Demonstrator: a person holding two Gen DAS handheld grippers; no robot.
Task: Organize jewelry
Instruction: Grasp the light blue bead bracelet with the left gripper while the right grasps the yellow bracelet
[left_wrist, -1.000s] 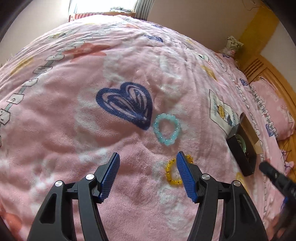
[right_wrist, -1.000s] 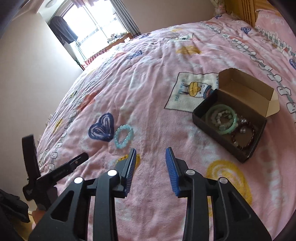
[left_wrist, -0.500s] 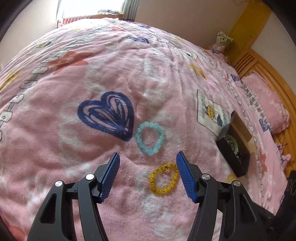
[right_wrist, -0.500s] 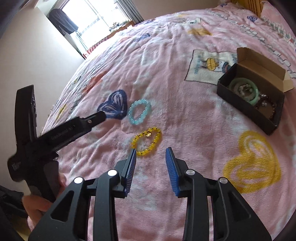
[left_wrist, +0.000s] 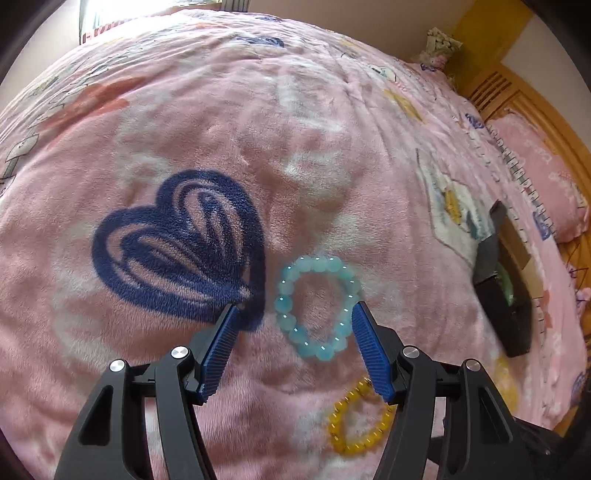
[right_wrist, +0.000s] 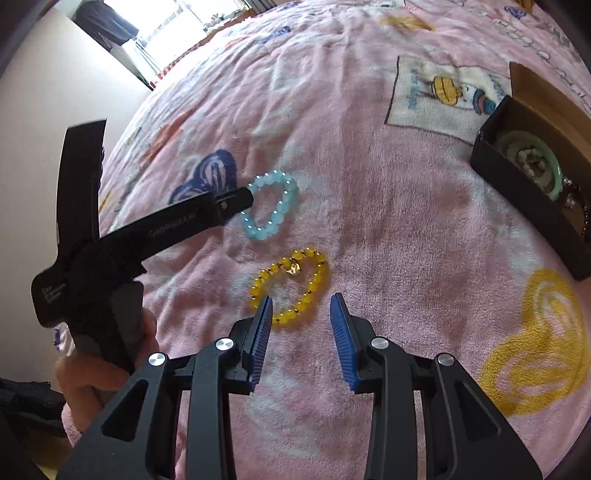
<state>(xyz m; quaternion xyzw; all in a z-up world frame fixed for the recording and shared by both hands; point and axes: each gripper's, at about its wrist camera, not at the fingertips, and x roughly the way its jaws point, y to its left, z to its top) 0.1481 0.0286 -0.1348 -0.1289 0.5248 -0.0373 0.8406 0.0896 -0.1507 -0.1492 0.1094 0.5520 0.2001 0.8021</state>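
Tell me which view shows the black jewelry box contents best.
Right wrist. The black box lies open toward the camera, with a green bangle and dark beads visible inside, though the frame edge crops it. The left wrist view shows the box edge-on and blurred, contents barely visible.

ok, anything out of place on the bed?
Two bracelets lie loose on the blanket, outside the box: a blue one and a yellow one. Others already sit in the box. Nothing looks damaged or spilled.
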